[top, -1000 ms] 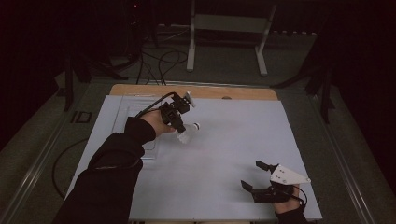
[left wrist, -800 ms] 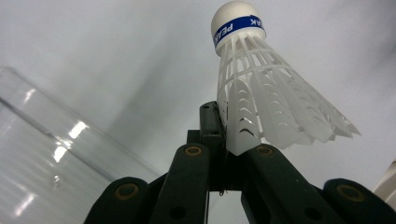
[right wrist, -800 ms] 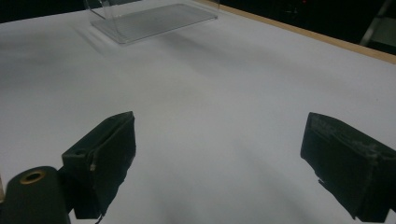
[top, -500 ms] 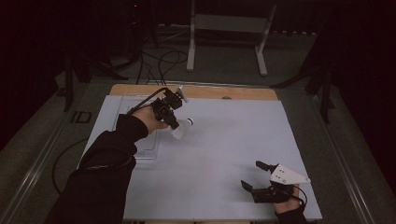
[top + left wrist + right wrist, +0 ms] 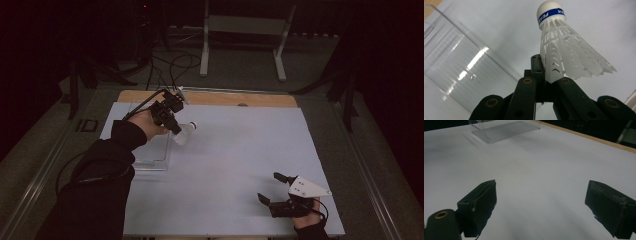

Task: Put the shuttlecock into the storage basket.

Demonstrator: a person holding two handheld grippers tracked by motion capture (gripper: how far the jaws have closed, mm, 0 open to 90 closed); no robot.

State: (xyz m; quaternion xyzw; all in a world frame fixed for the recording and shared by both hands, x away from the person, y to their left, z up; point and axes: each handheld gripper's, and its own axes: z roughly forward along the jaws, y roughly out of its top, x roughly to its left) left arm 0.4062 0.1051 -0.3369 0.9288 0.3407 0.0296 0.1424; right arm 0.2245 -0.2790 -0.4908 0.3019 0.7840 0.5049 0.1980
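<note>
The left gripper (image 5: 176, 131) is black, with a dark cable looping from its far end and a small pale plate on top. Close up, its jaws are dark green-black bars with brass-ringed pivot holes. The right gripper (image 5: 270, 189) is black too, topped by a grey three-cornered plate dotted with small holes; its jaw pads are blocky and scuffed. The person wears black long sleeves.

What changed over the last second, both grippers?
The left gripper, still shut on the shuttlecock, carried it a little left and farther up the table, to the right edge of the clear box. The right gripper stayed put, jaws open, at the near right corner.
</note>
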